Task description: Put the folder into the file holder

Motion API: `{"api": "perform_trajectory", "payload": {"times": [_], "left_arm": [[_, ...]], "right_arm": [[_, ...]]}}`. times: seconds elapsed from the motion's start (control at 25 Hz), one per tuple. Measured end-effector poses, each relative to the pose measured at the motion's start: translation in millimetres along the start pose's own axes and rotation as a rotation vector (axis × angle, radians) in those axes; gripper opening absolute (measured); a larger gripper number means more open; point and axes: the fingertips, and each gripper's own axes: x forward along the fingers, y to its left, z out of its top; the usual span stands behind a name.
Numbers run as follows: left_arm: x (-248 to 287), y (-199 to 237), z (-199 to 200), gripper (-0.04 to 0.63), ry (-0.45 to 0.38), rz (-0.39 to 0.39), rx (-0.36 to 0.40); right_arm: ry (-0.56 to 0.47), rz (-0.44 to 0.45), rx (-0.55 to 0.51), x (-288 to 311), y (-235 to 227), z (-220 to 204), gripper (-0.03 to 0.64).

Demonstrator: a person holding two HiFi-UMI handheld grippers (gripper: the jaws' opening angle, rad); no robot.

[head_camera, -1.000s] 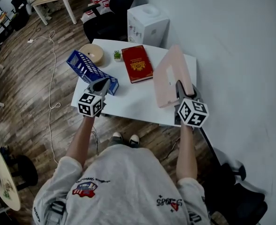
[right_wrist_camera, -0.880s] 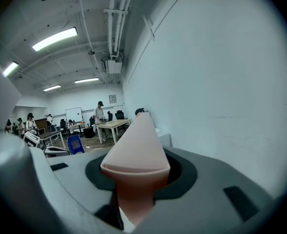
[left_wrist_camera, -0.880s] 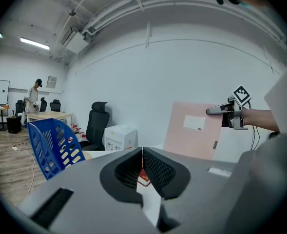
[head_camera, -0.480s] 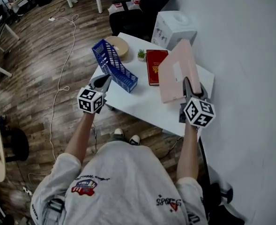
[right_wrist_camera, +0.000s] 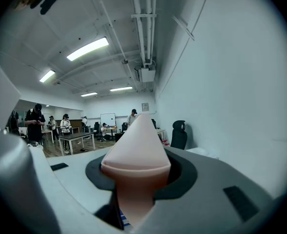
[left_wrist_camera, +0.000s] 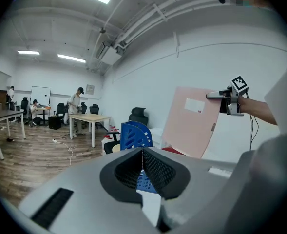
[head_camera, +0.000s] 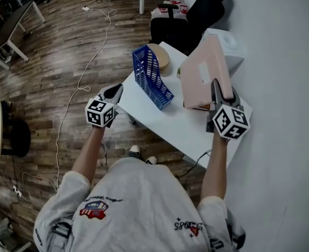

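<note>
While the person stands at its near edge, the white table (head_camera: 181, 126) fills the middle of the head view, with a black chair (head_camera: 175, 28) beyond it at 12 o'clock. Next in size, the pink folder (head_camera: 204, 72) is held up on a tilt over the table's 3 o'clock side; whether its lower edge touches the top cannot be told. The blue file holder (head_camera: 151, 79) stands upright on the table at the folder's 9 o'clock, near it but apart, and holds nothing. The right gripper (head_camera: 217, 88) has its 2 jaws partly spread and clamped on the folder's edge. The left gripper (head_camera: 114, 92) hangs at the table's 9 o'clock edge, jaws pressed together on nothing. A round wooden disc (head_camera: 160, 56) lies just behind the file holder at 1 o'clock.
</note>
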Motion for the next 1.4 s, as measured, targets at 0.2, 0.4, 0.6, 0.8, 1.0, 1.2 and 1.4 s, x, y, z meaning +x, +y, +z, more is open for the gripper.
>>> {"api": "perform_trajectory", "payload": {"times": [0.2,0.4,0.6,0.8,1.0,1.2,1.4], "left_arm": [[-11,20,-4,0.008,0.000,0.034,-0.008],[-14,28,-9,0.007,-0.003,0.049,-0.017],[-15,30,-10,0.008,-0.006,0.049,-0.027],[-21,37,-13,0.008,-0.010,0.054,-0.034],[-26,46,-16,0.008,-0.009,0.075,-0.048],[-29,55,-21,0.007,0.000,0.090,-0.055],[-34,60,-25,0.008,0.007,0.103,-0.060]], "right_arm": [[-0.065,0.078,-0.065,14,30,50,0.163],[-0.117,0.158,-0.109,16,60,90,0.164],[-0.139,0.229,-0.110,16,87,116,0.163],[-0.143,0.282,-0.119,18,110,127,0.164],[-0.131,0.339,-0.141,27,128,125,0.164],[-0.098,0.396,-0.138,40,143,110,0.164],[-0.062,0.425,-0.139,51,147,88,0.164]]}}
